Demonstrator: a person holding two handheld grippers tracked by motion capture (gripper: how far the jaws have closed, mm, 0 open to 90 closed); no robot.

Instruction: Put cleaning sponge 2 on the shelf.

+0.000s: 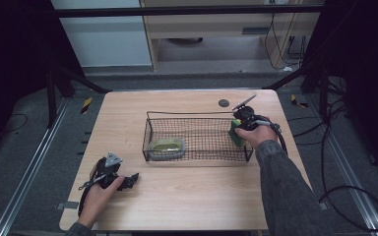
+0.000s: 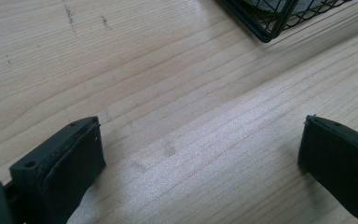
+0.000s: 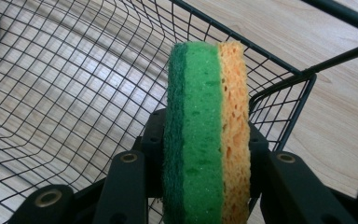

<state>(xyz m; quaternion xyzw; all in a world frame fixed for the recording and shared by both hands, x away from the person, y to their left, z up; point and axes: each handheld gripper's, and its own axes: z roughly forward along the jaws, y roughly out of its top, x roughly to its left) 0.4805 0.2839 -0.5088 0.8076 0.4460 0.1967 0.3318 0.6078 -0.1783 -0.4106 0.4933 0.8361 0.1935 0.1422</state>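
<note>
Two hand-held grippers are mine. My right hand-held gripper (image 3: 205, 186) clamps a green-and-yellow rectangular sponge (image 3: 207, 126) over the black wire basket's (image 1: 197, 115) right end. My left hand-held gripper (image 2: 200, 158) rests released on the wooden surface (image 2: 177, 93).

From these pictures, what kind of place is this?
Probably a lab or workshop set up for recording: a wooden table between metal floor rails, loose cables on grey carpet, and dark screens at both sides.

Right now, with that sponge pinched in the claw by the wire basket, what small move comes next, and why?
Probably lower it a little further, then let go. The right claw grips the sponge on edge above the black wire basket, at its right end. A grey dish already lies at the far left end, so the mesh below looks free.
</note>
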